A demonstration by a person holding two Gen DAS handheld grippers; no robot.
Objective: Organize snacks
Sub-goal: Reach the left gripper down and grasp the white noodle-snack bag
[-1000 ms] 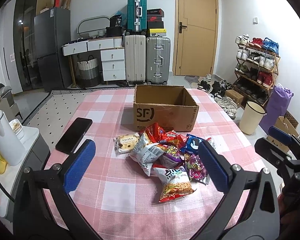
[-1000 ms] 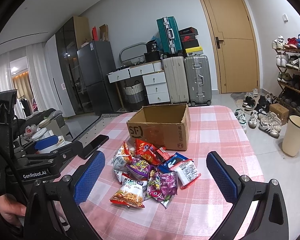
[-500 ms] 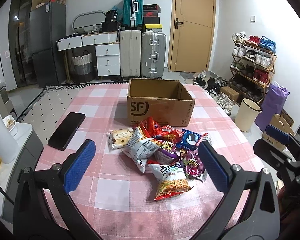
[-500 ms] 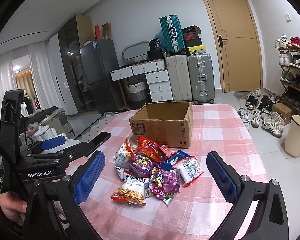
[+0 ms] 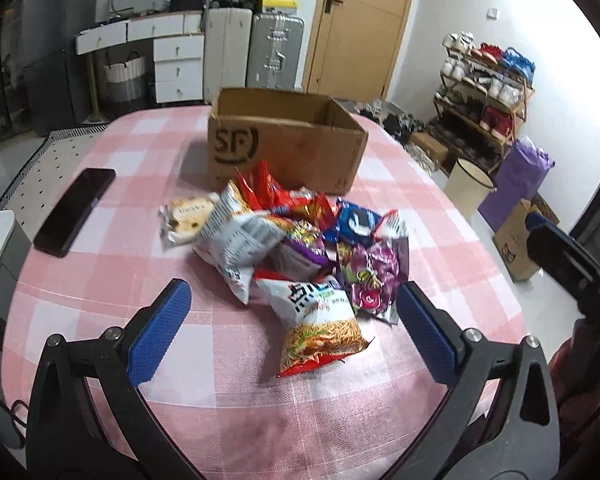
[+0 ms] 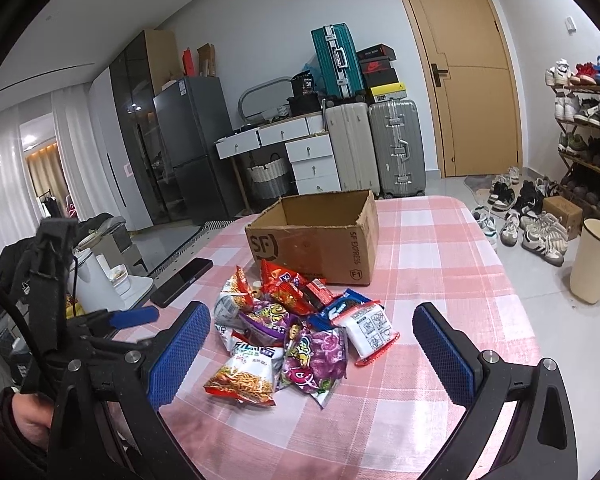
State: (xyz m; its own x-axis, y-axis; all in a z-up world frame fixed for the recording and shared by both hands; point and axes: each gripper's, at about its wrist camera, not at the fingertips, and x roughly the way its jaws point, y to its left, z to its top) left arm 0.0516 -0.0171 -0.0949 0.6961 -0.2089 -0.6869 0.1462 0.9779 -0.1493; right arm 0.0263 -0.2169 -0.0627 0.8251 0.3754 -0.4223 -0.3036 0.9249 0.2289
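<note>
Pink-and-white checked cloth covers the round bench you are working over, with suitcases, a wooden door and a shoe rack behind it. At the far middle stands the open brown cardboard box printed with black letters, its mouth facing up and nothing visible inside, so it is likely the place meant for the snacks. Just in front of it, some packets touching its near wall, lies the loose heap of crinkly foil snack packets, none sorted yet by the look of it. A flat black phone rests apart on the heap's left side; leave it alone.

Your left tongs are spread wide and pinch nothing. Their blue ribbed pads flank the near edge of the heap, and the orange-and-white noodle-snack packet sits nearest, between the two pads and a little beyond their tips. It is the handiest first pick, I judge, since it lies on top and faces you.

Your right tongs are also spread and empty, held above the bench on the heap's near right. From there the purple glossy candy packet and the white red-edged packet lie between the pads, slightly ahead of them.
</note>
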